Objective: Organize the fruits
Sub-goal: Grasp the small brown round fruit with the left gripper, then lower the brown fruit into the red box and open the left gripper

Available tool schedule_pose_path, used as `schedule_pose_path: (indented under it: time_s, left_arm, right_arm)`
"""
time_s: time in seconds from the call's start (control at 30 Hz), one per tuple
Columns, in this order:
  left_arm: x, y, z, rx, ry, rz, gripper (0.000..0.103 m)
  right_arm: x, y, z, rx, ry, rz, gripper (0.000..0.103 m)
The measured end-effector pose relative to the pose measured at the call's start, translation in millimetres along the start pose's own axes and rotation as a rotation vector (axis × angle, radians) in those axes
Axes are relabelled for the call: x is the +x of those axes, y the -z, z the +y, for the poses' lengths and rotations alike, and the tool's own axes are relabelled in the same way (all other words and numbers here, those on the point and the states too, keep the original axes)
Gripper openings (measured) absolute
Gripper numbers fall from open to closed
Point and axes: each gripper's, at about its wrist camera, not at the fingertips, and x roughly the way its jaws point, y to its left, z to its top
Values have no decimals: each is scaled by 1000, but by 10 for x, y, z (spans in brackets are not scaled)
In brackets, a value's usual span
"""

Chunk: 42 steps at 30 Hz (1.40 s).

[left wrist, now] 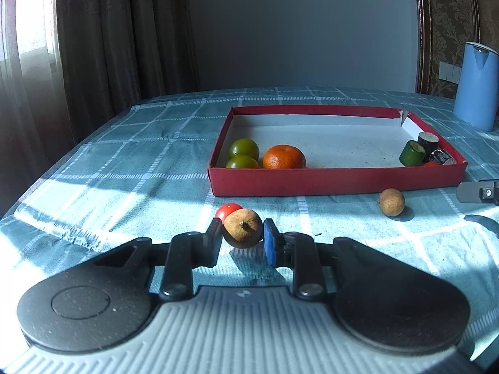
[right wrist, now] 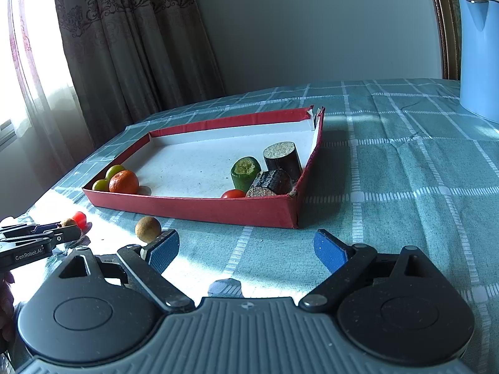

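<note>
Brown and papery-skinned, the small round fruit [left wrist: 242, 228] sits between the pads of the left hand-held gripper [left wrist: 242, 233], which is clenched on its two sides with the stem stub facing the camera. It looks light and dry, with a thin shell that I judge could crack under hard pressure, and being round it may roll or squirt out of flat pads; a hold across its widest part, as here, seems the safest. It is near the front of the desk [left wrist: 124, 168], just before the near wall of the red box [left wrist: 336, 180], with a red cherry tomato [left wrist: 229, 210] right behind it, possibly touching.

The right hand-held gripper [right wrist: 246, 249] is released, its blue pads wide apart and holding nothing. A second brown fruit [right wrist: 148, 229] lies on the cloth just beside its left fingertip, also in front of the box.

Inside the box, two green fruits [left wrist: 244, 149] and an orange [left wrist: 283, 156] crowd the near left corner; cut green and dark pieces [right wrist: 274, 168] and a tomato fill the near right corner. The middle of the box floor lies free, so there is room to set fruit down once it clears the low wall. A blue jug [left wrist: 477, 87] stands at the far right edge, well apart.
</note>
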Motion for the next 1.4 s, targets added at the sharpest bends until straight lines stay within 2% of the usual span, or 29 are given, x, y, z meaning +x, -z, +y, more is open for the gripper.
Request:
schedule_pose_path:
  time_s: [0.17, 0.37, 0.53, 0.73, 1.13, 1.33, 1.4]
  left_arm:
    - [-25, -159, -116, 10, -8, -59, 25]
    - [140, -464, -202, 3, -25, -107, 25]
    - [432, -627, -164, -45, -59, -67, 25]
    - [614, -626, -136, -66, -90, -33, 25]
    - [787, -599, -133, -67, -140, -7, 26]
    - [811, -601, -162, -56, -130, -4, 26]
    - [831, -602, -181, -47, -143, 3, 30]
  right_arm:
    - [4, 4, -2, 1, 0, 2, 94]
    - [13, 5, 5, 0, 0, 6, 94]
    - [16, 8, 5, -1, -1, 8, 94]
    - [19, 15, 19, -6, 1, 10, 94]
    - [29, 19, 22, -6, 1, 13, 94]
    - [29, 20, 22, -6, 1, 13, 94]
    - [30, 20, 23, -6, 1, 13, 94]
